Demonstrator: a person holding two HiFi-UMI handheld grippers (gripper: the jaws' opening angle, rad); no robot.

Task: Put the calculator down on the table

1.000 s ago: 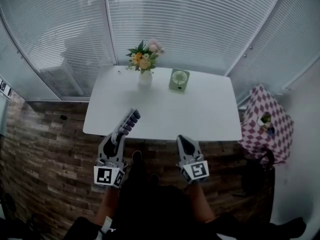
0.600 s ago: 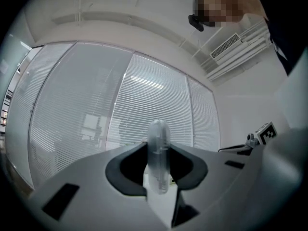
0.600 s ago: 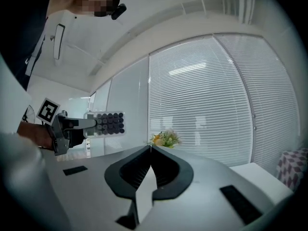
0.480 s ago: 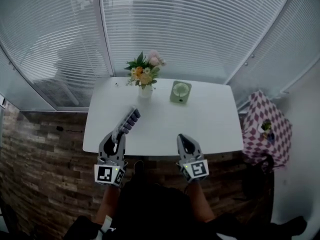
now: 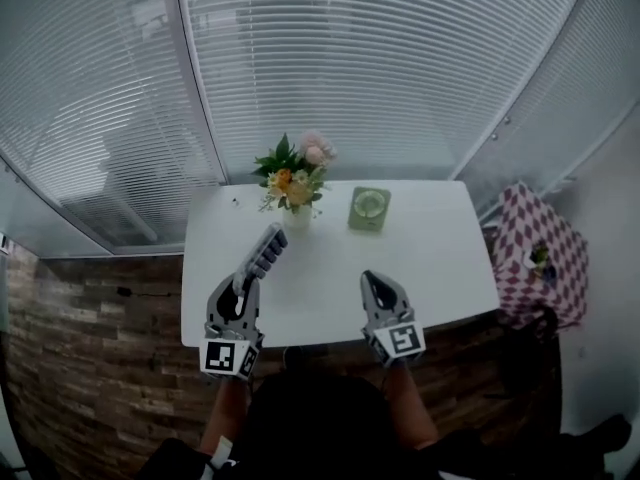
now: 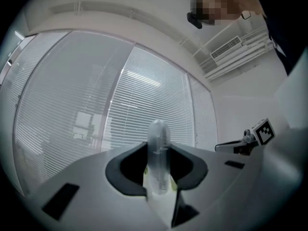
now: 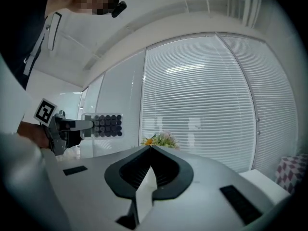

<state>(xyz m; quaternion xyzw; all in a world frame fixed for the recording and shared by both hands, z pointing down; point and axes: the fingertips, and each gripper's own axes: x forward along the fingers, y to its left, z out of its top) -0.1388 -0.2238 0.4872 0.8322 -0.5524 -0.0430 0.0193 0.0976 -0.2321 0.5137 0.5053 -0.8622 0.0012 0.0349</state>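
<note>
- At the near left part of the white table [image 5: 420,258], your left gripper [image 5: 243,286] holds the calculator [image 5: 266,253] by its near end.
- Left jaws: part closed, with both pads pressed on the calculator. In the left gripper view the calculator [image 6: 158,153] stands edge-on between them and reaches out past the tips of the left gripper [image 6: 159,174].
- Calculator position: clear of the table top and not yet set down. In the right gripper view its dark round keys face your right gripper, and the calculator [image 7: 107,125] projects level from the left gripper [image 7: 60,129].
- Right jaws: your right gripper [image 5: 378,286] is fully closed with its tips touching and nothing between them, confirmed in its own view [image 7: 150,150].
- Right gripper position: over the near edge of the table, well apart from the calculator.
- Beyond the calculator: a flower vase [image 5: 297,218] and a small green desk fan [image 5: 369,209] stand near the far edge.
</note>
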